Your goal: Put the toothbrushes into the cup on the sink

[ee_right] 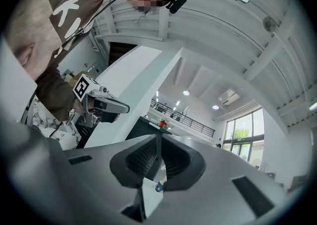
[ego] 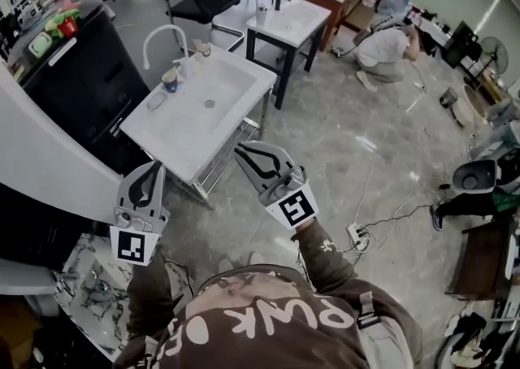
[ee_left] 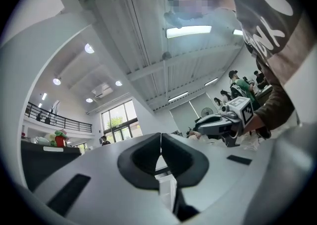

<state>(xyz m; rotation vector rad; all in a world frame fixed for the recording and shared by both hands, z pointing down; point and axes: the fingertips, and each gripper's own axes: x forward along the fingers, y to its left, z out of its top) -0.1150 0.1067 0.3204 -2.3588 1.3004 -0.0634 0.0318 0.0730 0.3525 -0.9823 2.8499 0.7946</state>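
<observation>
We are standing a little way back from the sink [ego: 188, 127], with bare floor [ego: 341, 140] between us and it. We hold the left gripper [ego: 152, 167] and the right gripper [ego: 244, 150] up in front of us, side by side and apart, and both point toward the sink. We think they are held like this because we are only getting ready and have not reached in yet.

The jaws of the left gripper are pressed together with nothing between them. The jaws of the right gripper are together too, and they hold nothing. So no toothbrush has been picked up.

The cup [ego: 169, 80] stands on the flat surface of the sink, at the left of the bowl and near the tap [ego: 162, 32]. It stands upright with its open top facing up, so things can drop in from above. A small flat thing [ego: 156, 100] lies just beside the cup. It may be the toothbrushes, but it is too small for us to be sure.

We think the job has not started. To start, we would need to step closer and open one pair of jaws.
</observation>
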